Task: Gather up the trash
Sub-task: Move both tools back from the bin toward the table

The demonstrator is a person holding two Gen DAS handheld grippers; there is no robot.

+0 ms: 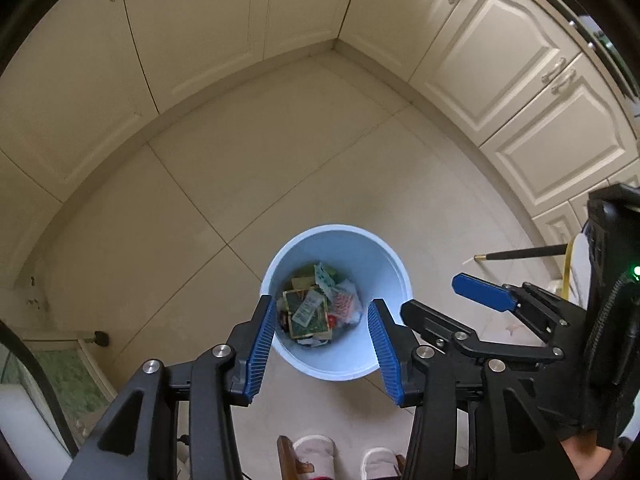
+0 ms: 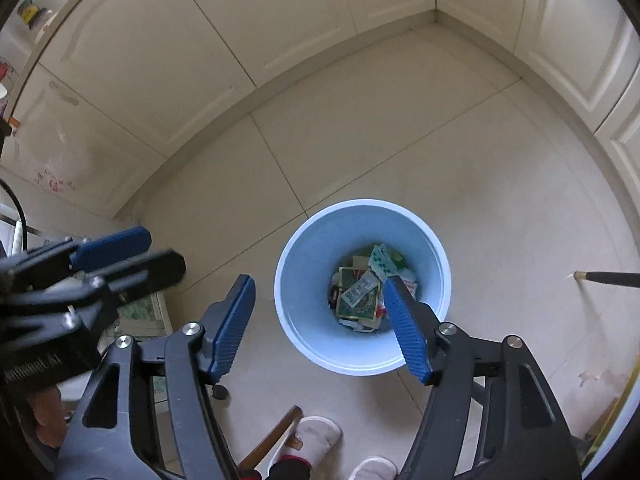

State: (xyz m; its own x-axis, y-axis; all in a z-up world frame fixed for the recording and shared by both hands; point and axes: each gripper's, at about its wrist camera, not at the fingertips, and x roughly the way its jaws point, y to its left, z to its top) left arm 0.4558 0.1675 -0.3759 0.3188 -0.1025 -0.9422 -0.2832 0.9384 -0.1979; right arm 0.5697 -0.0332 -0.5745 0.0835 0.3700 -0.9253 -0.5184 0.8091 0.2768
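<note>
Kitchen floor seen from above: pale blue bin (image 1: 336, 304) w/ wrappers (image 1: 316, 312) piled at its bottom. Left tongs (image 1: 322, 344) and right tongs (image 2: 320, 328) both gape wide, empty, above it. Risk: dipping low could clip the rim & tip the bin.

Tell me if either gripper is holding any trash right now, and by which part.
Neither holds anything. The left gripper and the right gripper both stand open and empty above the blue bin; the wrappers lie inside the bin.
</note>
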